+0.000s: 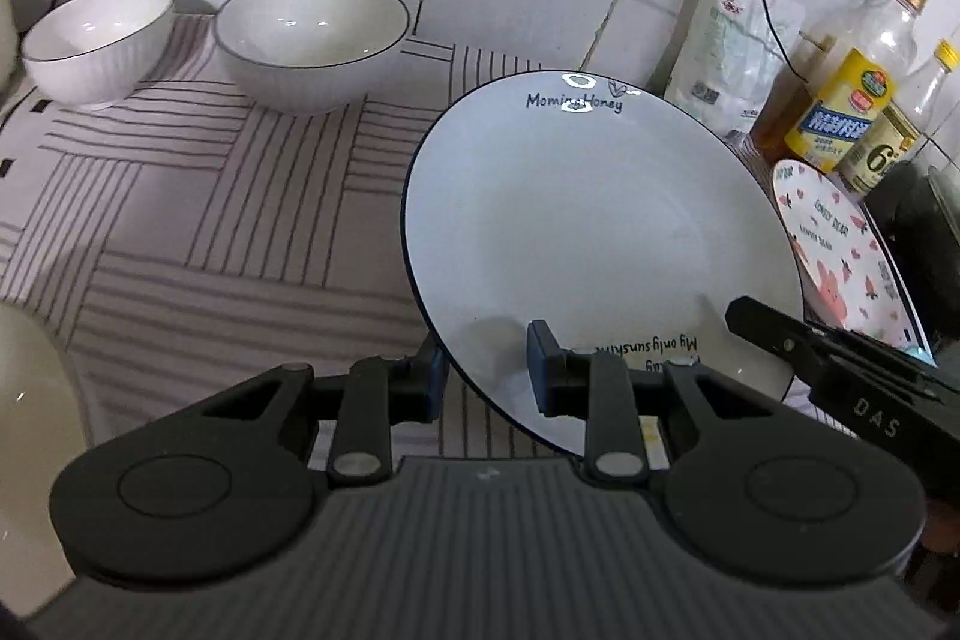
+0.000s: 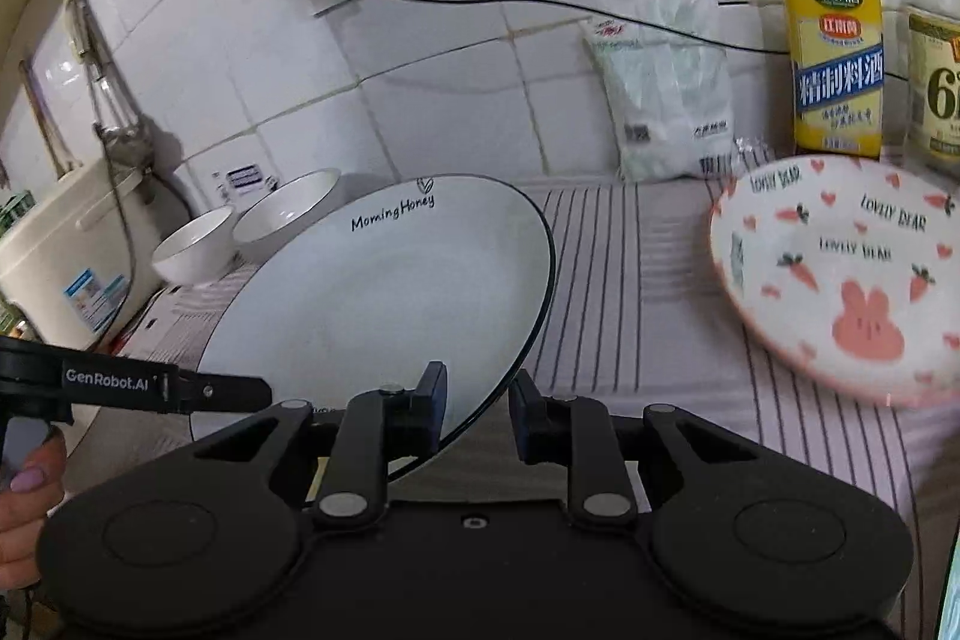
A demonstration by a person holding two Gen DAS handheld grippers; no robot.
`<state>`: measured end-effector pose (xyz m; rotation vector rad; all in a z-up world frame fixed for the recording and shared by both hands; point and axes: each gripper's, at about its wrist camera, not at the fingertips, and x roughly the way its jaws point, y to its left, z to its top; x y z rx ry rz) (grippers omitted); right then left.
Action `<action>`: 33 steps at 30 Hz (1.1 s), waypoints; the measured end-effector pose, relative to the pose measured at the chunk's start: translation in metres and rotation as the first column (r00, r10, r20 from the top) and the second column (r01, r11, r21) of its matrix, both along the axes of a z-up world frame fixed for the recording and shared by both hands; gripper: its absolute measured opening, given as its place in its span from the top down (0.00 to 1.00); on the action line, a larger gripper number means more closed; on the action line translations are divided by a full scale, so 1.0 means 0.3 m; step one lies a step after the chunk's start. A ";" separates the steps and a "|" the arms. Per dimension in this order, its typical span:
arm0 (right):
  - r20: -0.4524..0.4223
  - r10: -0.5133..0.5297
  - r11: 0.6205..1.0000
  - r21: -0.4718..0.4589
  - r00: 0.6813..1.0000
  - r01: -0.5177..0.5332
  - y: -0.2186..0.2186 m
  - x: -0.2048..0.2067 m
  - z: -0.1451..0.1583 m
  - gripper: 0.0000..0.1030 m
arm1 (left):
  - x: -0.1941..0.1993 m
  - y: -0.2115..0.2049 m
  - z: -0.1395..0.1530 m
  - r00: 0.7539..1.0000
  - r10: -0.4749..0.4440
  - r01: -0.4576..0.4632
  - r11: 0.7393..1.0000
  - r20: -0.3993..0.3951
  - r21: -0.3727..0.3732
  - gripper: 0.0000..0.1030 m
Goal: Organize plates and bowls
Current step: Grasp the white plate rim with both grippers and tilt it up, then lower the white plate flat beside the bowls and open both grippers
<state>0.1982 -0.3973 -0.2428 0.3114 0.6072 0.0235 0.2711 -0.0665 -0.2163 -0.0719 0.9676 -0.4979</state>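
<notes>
From the left wrist camera, the left gripper (image 1: pixel 487 370) is clamped on the near rim of a white plate (image 1: pixel 594 226) with a dark blue edge and the words "Morning Honey" printed at its far side; one blue pad sits under the rim at about 7 o'clock of the plate and the other lies on its upper face. The plate is tilted, its far edge raised above the striped cloth (image 1: pixel 198 232). At 4 o'clock of the plate the black tip of the right gripper (image 1: pixel 774 334) reaches onto the same rim. Beyond it, at 3 o'clock, lies a pink rabbit plate (image 1: pixel 840 250) lettered "Lovely Bear". Two white ribbed bowls stand side by side at 11 o'clock near the tiled wall: a small bowl (image 1: pixel 96 40) and a larger bowl (image 1: pixel 312 40). Bottles (image 1: pixel 852 100) and a plastic bag (image 1: pixel 726 58) stand at 1 o'clock against the wall.

From the right wrist camera, the right gripper (image 2: pixel 477 412) is closed on the white plate (image 2: pixel 384 304) at the plate's 5 o'clock edge, the rim passing between the two blue pads. The left gripper (image 2: pixel 228 394), marked "GenRobot.AI", holds the rim at 8 o'clock, with a person's hand (image 2: pixel 27 496) behind it. The rabbit plate (image 2: pixel 840 280) lies on the cloth at 3 o'clock, well apart from the held plate. The two bowls (image 2: pixel 240 232) sit at 10 o'clock, beside a cream appliance (image 2: pixel 66 250). A cooking wine bottle (image 2: pixel 834 58) stands at 1 o'clock
</notes>
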 end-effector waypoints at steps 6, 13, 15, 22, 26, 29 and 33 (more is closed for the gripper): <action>0.006 -0.006 0.999 -0.038 1.000 0.006 -0.037 0.095 -0.017 0.74 | 0.077 -0.049 -0.019 1.000 -0.005 0.005 1.000 -0.004 0.001 0.74; -0.016 -0.036 0.998 -0.058 0.999 0.035 -0.067 0.181 -0.041 0.74 | 0.164 -0.077 -0.068 0.998 0.011 -0.011 1.000 -0.057 -0.002 0.74; -0.024 -0.043 0.996 -0.076 0.999 0.041 -0.070 0.199 -0.049 0.74 | 0.171 -0.088 -0.076 0.998 0.020 -0.020 1.000 -0.053 0.001 0.74; -0.073 -0.102 0.993 -0.072 0.992 0.097 -0.073 0.224 -0.076 0.70 | 0.159 -0.113 -0.070 0.997 0.034 -0.032 0.999 -0.066 0.028 0.73; -0.046 -0.124 0.987 -0.111 0.991 0.119 -0.055 0.193 -0.044 0.68 | 0.130 -0.116 -0.038 0.996 0.060 -0.056 0.997 -0.065 0.059 0.62; -0.025 -0.129 0.987 -0.096 0.991 0.126 -0.059 0.144 -0.006 0.66 | 0.098 -0.110 -0.003 0.996 0.070 -0.066 0.994 -0.053 0.087 0.58; -0.003 -0.136 0.986 -0.093 0.991 0.135 -0.063 0.065 0.049 0.62 | 0.047 -0.102 0.051 0.997 0.076 -0.072 0.990 -0.026 0.120 0.52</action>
